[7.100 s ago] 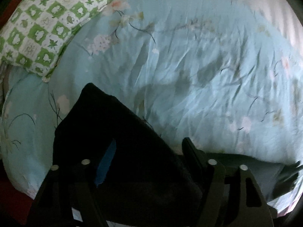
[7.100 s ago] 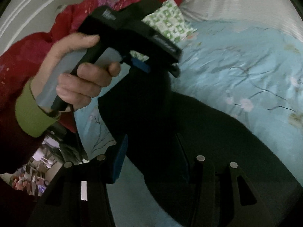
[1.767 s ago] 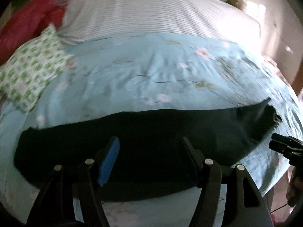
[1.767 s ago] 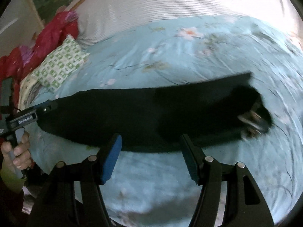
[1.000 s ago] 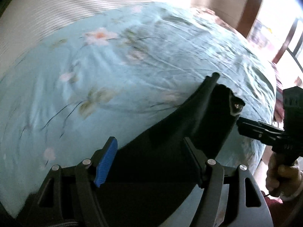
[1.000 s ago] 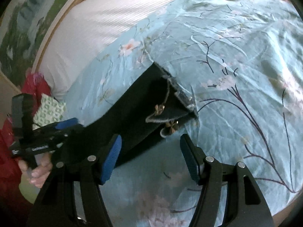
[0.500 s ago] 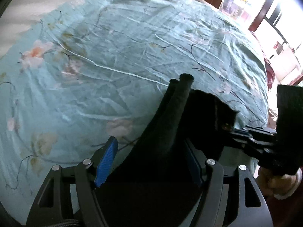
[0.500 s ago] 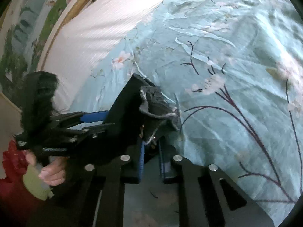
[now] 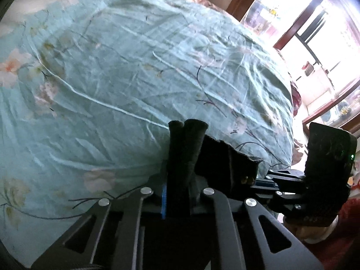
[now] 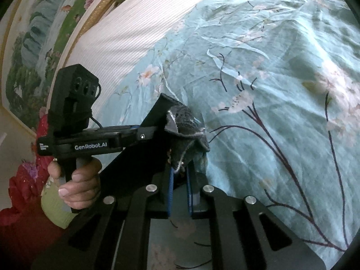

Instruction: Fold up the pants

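Both black two-finger claws pinch one end of a pair of black, soft, thick-knit pants above a bed. In the left wrist view, the left claw (image 9: 177,193), low in the centre of the frame, is pressed together on a rolled band of the black pants (image 9: 184,150) that stands upright from its tips. The right claw (image 9: 261,183) reaches in from the lower right, level, nipping the next corner of the fabric. In the right wrist view, the right claw (image 10: 180,180) squeezes a frayed, crumpled edge of the pants (image 10: 186,132). The left claw (image 10: 144,135) comes in level from the left, its grip held by a bare hand (image 10: 76,180). Behind lies a wrinkled teal bedspread with printed blossoms and dark branches (image 9: 135,67).
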